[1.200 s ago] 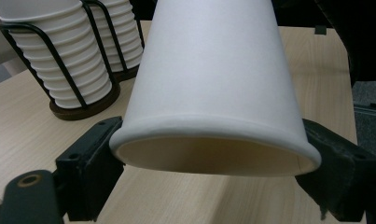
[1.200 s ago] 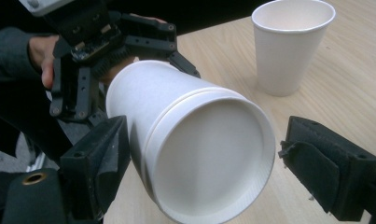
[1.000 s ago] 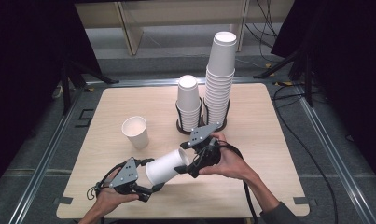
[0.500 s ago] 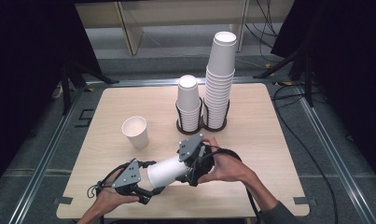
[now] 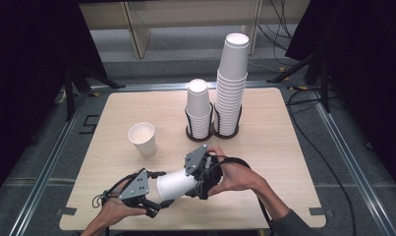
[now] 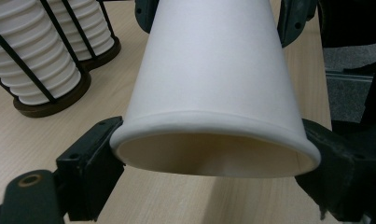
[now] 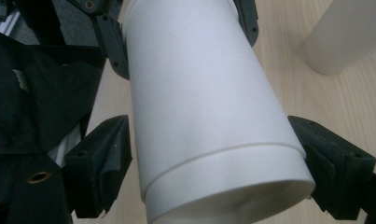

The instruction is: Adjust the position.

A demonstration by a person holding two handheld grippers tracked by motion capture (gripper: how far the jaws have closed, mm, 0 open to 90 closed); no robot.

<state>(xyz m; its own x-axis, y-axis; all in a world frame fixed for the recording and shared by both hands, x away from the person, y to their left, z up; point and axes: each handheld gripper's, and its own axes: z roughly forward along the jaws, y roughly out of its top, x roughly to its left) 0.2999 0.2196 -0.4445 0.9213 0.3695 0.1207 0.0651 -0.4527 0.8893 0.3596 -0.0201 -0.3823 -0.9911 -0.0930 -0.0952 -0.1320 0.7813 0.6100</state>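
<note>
Cups [image 5: 177,183] nested into a short white pair lie on their side low over the near edge of the table [image 5: 294,152], held between our two grippers. Our left gripper [image 5: 154,194] has its jaws closed on the wide rim end; in the left gripper view that rim [image 6: 213,123] sits squeezed between both pads, its mouth facing the camera. Our right gripper [image 5: 201,183] is clamped on the narrow base end; in the right gripper view the pads press on either side of the cups [image 7: 209,121], where a seam shows one cup sleeved over the other. The left gripper [image 7: 176,28] shows at the far end in that view.

A single cup [image 5: 142,139] stands upright, mouth up, on the left half of the table, near the held pair but apart from it. Farther back, two wire holders stand side by side and touching: the short stack [image 5: 199,108] on the left, the tall stack [image 5: 231,83] on the right. In the left gripper view both stacks [image 6: 36,60] sit behind black wire bars.
</note>
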